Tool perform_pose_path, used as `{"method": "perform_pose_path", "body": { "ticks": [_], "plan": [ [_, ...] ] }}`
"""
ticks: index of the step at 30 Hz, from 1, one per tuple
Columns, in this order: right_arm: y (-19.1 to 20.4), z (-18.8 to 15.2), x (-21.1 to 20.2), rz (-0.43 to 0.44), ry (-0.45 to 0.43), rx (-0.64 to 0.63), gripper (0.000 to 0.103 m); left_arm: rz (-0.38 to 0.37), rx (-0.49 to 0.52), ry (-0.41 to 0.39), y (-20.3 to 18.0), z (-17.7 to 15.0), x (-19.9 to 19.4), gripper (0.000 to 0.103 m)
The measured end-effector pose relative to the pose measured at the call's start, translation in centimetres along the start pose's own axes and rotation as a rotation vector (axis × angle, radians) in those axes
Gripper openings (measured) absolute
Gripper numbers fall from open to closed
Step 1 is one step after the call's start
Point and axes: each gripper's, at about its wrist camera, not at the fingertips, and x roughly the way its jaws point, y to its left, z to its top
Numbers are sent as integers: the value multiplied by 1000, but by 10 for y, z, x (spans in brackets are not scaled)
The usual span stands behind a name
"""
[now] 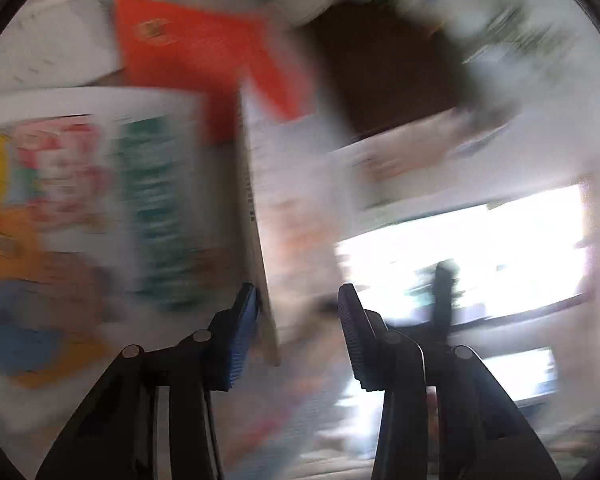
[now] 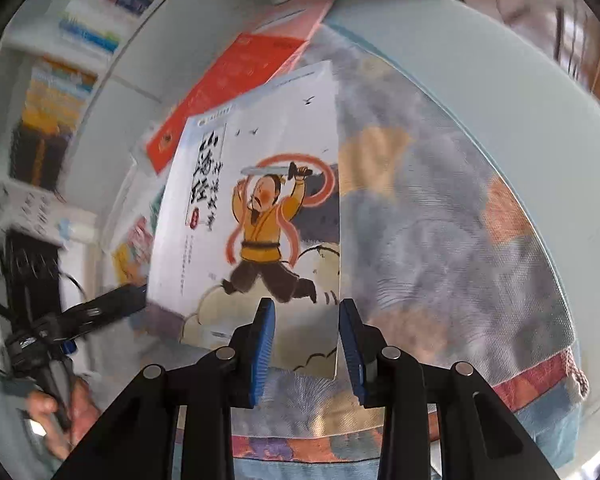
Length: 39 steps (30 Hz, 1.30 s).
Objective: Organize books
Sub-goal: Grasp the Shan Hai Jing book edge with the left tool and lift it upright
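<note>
Two grippers close in on a picture book above a patterned cloth

The right gripper (image 2: pixel 307 340) straddles the lower right corner of the illustrated book (image 2: pixel 256 216), blue pads either side of the cover with a gap showing, so not yet clamped; the book lies tilted over a red book (image 2: pixel 236 80) on the patterned cloth (image 2: pixel 440 240) of a round table (image 2: pixel 520 112); the left gripper (image 1: pixel 298 332), seen blurred in its own view, has a thin book's edge (image 1: pixel 256 216) against its left pad and clear space before the right, jaws part open; beside it lies a colourful children's book (image 1: pixel 80 208); whether either tool bears weight cannot be told. Done well, the step calls for squeezing firmly onto the cover before lifting; a grip this near the corner may let the book swing or slip; both hands should rise together.
</note>
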Motion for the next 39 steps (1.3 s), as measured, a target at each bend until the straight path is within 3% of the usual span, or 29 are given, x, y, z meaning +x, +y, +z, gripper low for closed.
{"method": "perform_pose_path", "body": {
  "ticks": [2,6,9,11,16,19,22,25,29,31,33,35,39],
  "plan": [
    [-18,2,-1,79,10,64,33,-12,17,-6,-5,1,3,37],
    [-31,2,-2,136,11,109,33,160,18,-6,7,4,25,35],
    [-34,1,-4,140,13,102,33,216,-9,-17,16,11,34,18],
    [-38,0,-5,150,13,114,33,262,-8,9,19,14,41,16],
    [-42,-5,-8,160,10,122,33,265,-2,52,15,6,57,15],
    [-40,-6,-7,154,14,120,33,187,-55,35,14,9,58,14],
    [-38,-4,-6,191,49,171,38,1,-196,28,21,16,52,13],
    [-53,-11,-13,283,43,243,56,-141,-302,29,28,23,46,13],
    [-69,-9,-12,460,3,351,58,-206,-385,45,36,24,52,13],
    [-69,0,-7,521,-9,375,57,-181,-388,55,38,23,55,13],
    [-60,9,-2,511,-10,356,31,-93,-344,60,30,22,55,11],
    [-45,15,-5,436,-16,273,15,22,-275,83,24,20,54,11],
    [6,17,-20,179,-43,0,15,231,-86,127,3,15,58,12]
  ]
}}
